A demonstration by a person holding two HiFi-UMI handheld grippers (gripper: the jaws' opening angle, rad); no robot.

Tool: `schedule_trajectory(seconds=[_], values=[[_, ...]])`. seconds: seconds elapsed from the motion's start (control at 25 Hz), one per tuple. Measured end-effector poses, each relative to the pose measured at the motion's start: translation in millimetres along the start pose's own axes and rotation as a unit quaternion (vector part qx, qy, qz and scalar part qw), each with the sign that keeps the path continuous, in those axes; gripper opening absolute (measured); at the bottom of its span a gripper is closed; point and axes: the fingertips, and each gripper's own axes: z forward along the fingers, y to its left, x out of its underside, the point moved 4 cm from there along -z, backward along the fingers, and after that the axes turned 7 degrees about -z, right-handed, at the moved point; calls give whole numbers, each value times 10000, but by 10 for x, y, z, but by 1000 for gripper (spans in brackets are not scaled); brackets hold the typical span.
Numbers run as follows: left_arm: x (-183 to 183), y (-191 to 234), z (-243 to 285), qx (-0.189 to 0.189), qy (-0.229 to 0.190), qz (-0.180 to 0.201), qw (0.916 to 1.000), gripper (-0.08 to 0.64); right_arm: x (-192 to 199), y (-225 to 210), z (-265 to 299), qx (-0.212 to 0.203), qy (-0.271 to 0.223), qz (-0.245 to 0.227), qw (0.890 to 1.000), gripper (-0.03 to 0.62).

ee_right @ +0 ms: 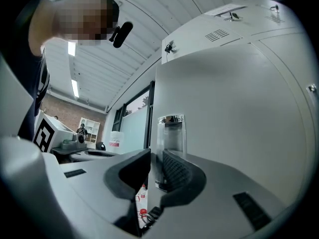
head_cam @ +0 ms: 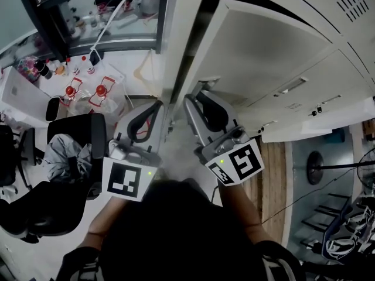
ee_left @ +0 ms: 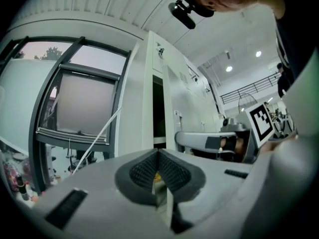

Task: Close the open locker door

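The open grey locker door [head_cam: 275, 57] swings out from the locker bank, and its free edge comes toward me. My right gripper [head_cam: 196, 95] is at that edge. In the right gripper view the door [ee_right: 234, 113] fills the right side, with a chrome handle [ee_right: 171, 133] just beyond the jaws. The right gripper [ee_right: 155, 156] straddles the door's edge, with a slit still showing beside the right pad. My left gripper [head_cam: 159, 105] hangs just left of it with nothing in it. In its own view the left gripper [ee_left: 158, 153] has its tips together and faces the dark open compartment [ee_left: 158, 108].
Closed lockers [head_cam: 328, 86] run along the right. A window [head_cam: 99, 10] and a white ledge with red-capped bottles [head_cam: 88, 92] lie to the left. A black office chair [head_cam: 64, 151] stands at lower left, and a fan base [head_cam: 316, 168] with cables at far right.
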Motion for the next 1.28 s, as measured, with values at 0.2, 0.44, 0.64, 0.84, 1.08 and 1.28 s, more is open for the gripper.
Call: schedule_trajectory(seconds=[0.2, 0.44, 0.64, 0.84, 1.08, 1.28], values=[[22, 42, 85, 70, 0, -76, 9999, 0, 14, -48, 71, 55, 29, -15, 10000, 77], [32, 89, 164, 102, -17, -155, 9998, 0, 29, -104, 141, 131, 47, -20, 9999, 72], [47, 120, 208, 119, -12, -173, 9998, 0, 38, -135, 195, 181, 28, -11, 9998, 67], [35, 142, 265, 148, -22, -168, 9997, 0, 54, -182, 256, 259, 88, -14, 9996, 64], [38, 179, 316, 137, -4, -205, 9997, 0, 69, -236, 316, 365, 148, 2, 9992, 60], [49, 191, 345, 145, 8, -230, 9996, 0, 83, -273, 352, 467, 193, 4, 9987, 60]])
